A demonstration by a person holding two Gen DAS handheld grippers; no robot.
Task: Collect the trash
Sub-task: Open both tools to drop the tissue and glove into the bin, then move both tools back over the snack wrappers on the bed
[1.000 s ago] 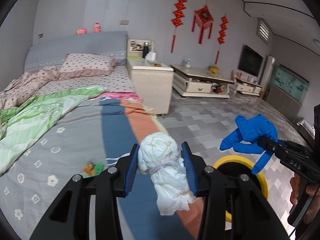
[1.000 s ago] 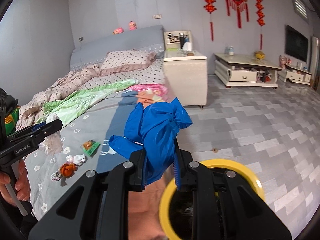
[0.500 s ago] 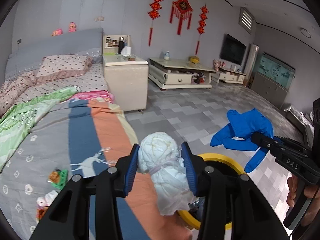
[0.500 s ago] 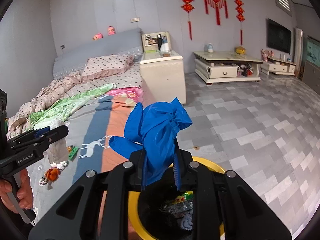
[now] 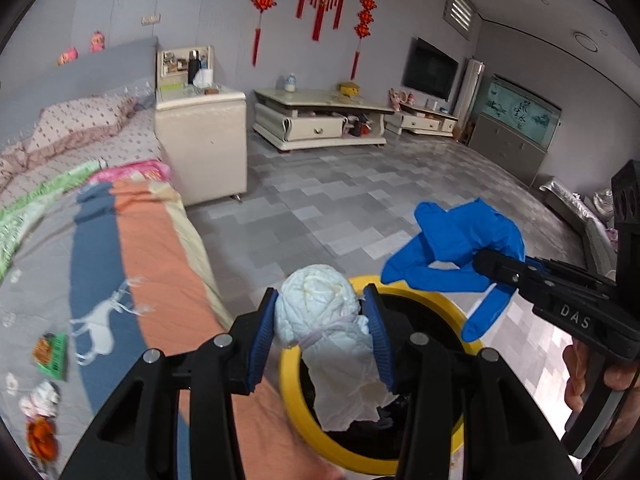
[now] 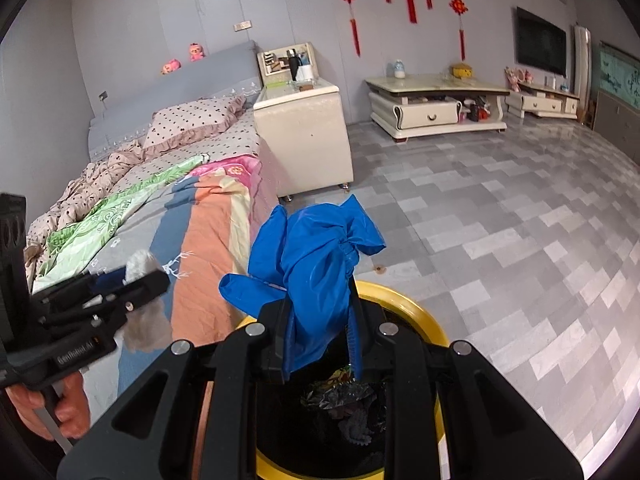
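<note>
My left gripper point(image 5: 322, 312) is shut on a crumpled white tissue wad point(image 5: 320, 312) whose tail hangs over the yellow-rimmed trash bin point(image 5: 292, 404). My right gripper point(image 6: 316, 316) is shut on a blue glove point(image 6: 316, 256) above the same trash bin point(image 6: 416, 312), which has a black liner and wrappers inside. In the left wrist view the blue glove point(image 5: 460, 240) and the right gripper point(image 5: 492, 264) hang at the right, over the bin's far rim. In the right wrist view the left gripper point(image 6: 132, 280) shows at the left with the blurred white tissue wad point(image 6: 140, 264).
The bed point(image 5: 132, 256) with a grey, blue and orange cover lies left of the bin. More litter lies on it: a green wrapper point(image 5: 50, 354), a white scrap point(image 5: 40, 398) and an orange piece point(image 5: 38, 436). A cream bedside cabinet point(image 6: 304, 136) and tiled floor point(image 6: 500, 224) lie beyond.
Both grippers have swung right from over the bed and sunk toward the bin, which now sits under them. Each still holds its piece.
</note>
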